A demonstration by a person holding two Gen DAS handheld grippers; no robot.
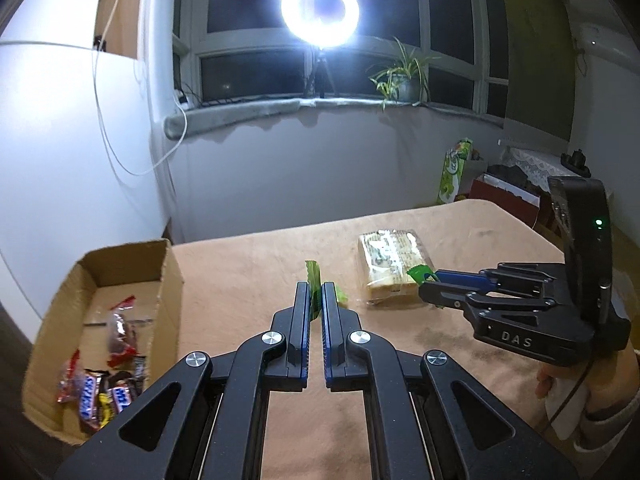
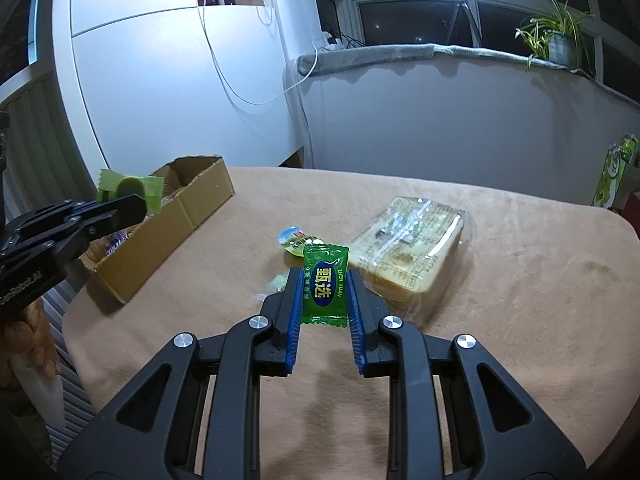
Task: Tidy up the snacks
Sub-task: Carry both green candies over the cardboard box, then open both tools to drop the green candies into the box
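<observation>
My left gripper [image 1: 316,296] is shut on a pale green wrapped sweet [image 1: 314,276], held edge-on; in the right wrist view that sweet [image 2: 132,192] hangs near the cardboard box [image 2: 200,204]. My right gripper [image 2: 325,280] is shut on a bright green sweet with a blue label [image 2: 325,284], above the table; it also shows in the left wrist view [image 1: 420,272]. The box [image 1: 132,260] at the table's left holds several chocolate bars [image 1: 100,392]. A wrapped pack of biscuits [image 2: 416,248] lies mid-table.
The table has a tan cloth [image 2: 520,320]. A small round-lidded snack [image 2: 298,240] and a pale sweet [image 2: 278,282] lie beside the pack. A green bag [image 1: 454,172] stands beyond the far edge. A ring light [image 1: 320,10] glares from the window.
</observation>
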